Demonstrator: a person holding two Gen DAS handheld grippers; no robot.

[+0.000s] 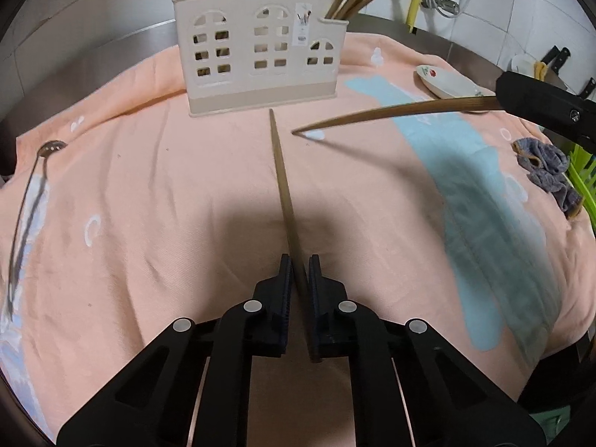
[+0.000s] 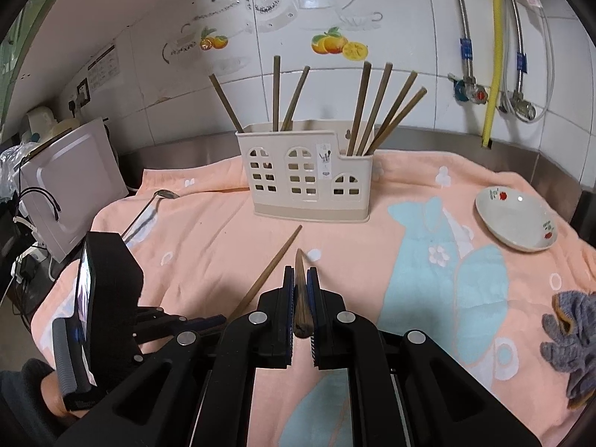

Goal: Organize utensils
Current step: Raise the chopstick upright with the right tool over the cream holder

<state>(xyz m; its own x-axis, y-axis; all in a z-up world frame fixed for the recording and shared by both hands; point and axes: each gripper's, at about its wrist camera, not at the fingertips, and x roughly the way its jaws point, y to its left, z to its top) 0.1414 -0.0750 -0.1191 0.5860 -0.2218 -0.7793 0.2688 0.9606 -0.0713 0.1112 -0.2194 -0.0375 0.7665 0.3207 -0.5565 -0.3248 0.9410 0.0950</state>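
- Far left of the left wrist view: slotted metal ladle [image 1: 22,219] is lying flat on the peach towel [image 1: 167,205] covering the table, well apart from both claws. Not yet sorted, likely waiting its turn.
- Upper centre: beige utensil holder [image 1: 260,48] is standing upright on the towel, window cut-outs facing the cameras. Several chopsticks are already standing in it, most leaning in the right-hand compartment [image 2: 380,111], so that's the probable drop target.
- Bottom centre: left claw [image 1: 300,287] is pinching one chopstick [image 1: 282,182] near its thick end. The thin tip is pointing at the holder base, and the stick looks to be running low along the towel; whether it's touching, can't tell.
- Right side: right claw [image 2: 301,298] is clamping a second chopstick [image 1: 391,113] by its thick end, with the tip near the other stick's tip. It seems both are being aligned as a pair before insertion.
- Right edge: small white dish [image 2: 516,221] and a grey cloth [image 2: 570,339] are sitting on the towel, clear of the work path.
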